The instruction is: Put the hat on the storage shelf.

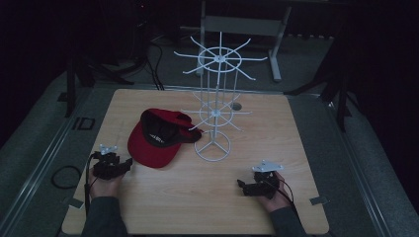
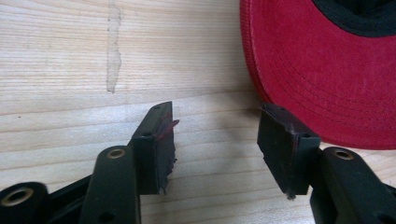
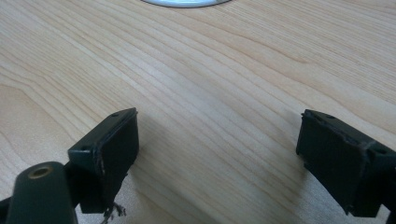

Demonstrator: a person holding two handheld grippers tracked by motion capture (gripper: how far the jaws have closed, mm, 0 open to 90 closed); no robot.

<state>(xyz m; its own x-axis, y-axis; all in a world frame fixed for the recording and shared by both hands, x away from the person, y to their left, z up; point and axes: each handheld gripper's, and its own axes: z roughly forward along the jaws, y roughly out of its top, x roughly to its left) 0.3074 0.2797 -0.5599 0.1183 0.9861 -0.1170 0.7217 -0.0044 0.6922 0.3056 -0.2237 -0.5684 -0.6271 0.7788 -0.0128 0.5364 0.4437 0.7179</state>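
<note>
Two grippers rest low on the wooden tabletop [image 1: 197,197] in the high view; the left gripper [image 1: 129,163] sits at the near left, its tips just beside the brim of a red cap [image 1: 157,138] that lies upside down, left of centre; the right gripper [image 1: 240,185] sits at the near right, well apart from the cap; a white wire rack [image 1: 216,106] stands upright on its ring base just right of the cap, with bare hooks at two levels.

In the left gripper view the jaws stand open with bare wood between them; the red cap [image 2: 327,70] fills the upper right, its stitched brim edge lying just beyond the right-hand jaw, close to it but not between the two; the left gripper [image 2: 216,133] holds nothing.

In the right gripper view the jaws are spread wide over bare tabletop [image 3: 210,70]; the right gripper [image 3: 219,135] is empty; a sliver of the rack's white base [image 3: 184,2] shows at the far edge.

The step in hand looks like the approach to pick up the cap, probably to hang it on the rack; the next move calls for the left jaws to shift right and slide over the brim edge, then close on it.
</note>
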